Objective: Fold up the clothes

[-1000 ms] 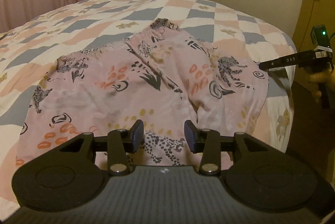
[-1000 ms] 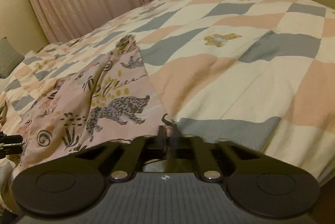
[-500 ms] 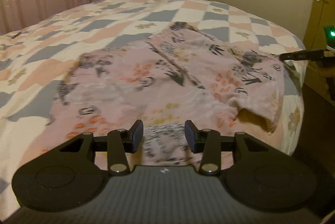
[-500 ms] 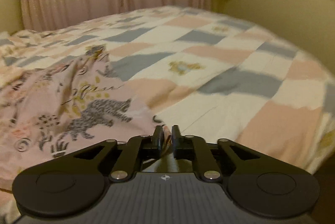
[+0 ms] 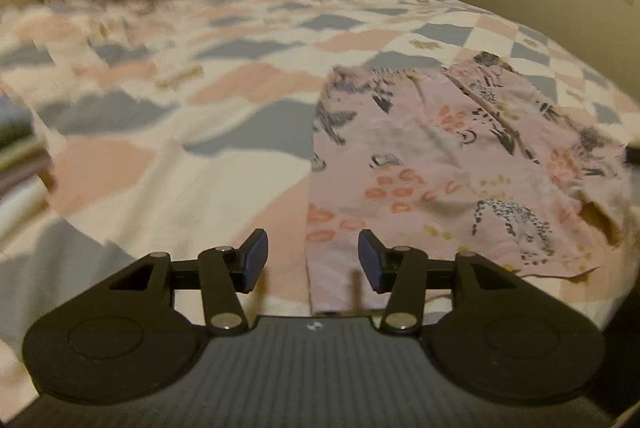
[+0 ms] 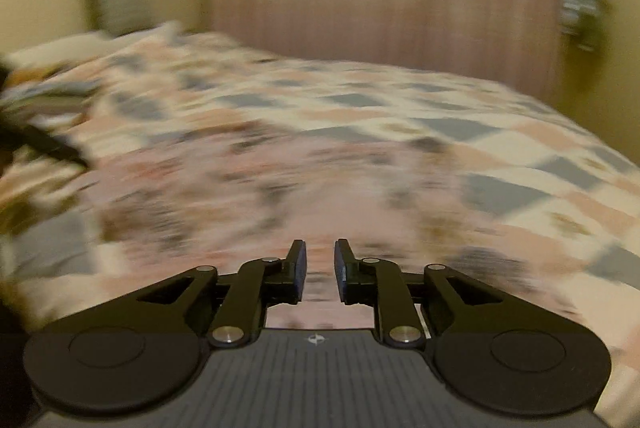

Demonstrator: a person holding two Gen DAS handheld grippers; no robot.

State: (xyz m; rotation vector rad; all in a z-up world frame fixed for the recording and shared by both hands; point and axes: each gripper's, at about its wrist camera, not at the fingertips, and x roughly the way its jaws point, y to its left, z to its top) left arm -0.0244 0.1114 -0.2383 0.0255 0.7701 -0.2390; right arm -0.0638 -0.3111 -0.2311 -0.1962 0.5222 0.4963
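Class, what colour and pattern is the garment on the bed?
Pink garment with leopards and orange spots; clearest in the left wrist view.

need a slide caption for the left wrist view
Open left gripper above the near edge of a pink animal-print garment spread on a checkered quilt.

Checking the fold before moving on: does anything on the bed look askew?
Yes. The pink animal-print garment lies rumpled, and its right corner is flipped up, showing the underside. Both grippers are open, holding nothing.

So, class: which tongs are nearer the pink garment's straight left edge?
Left. The left tongs hang open astride that edge of the garment; the right tongs sit at its opposite side, facing across.
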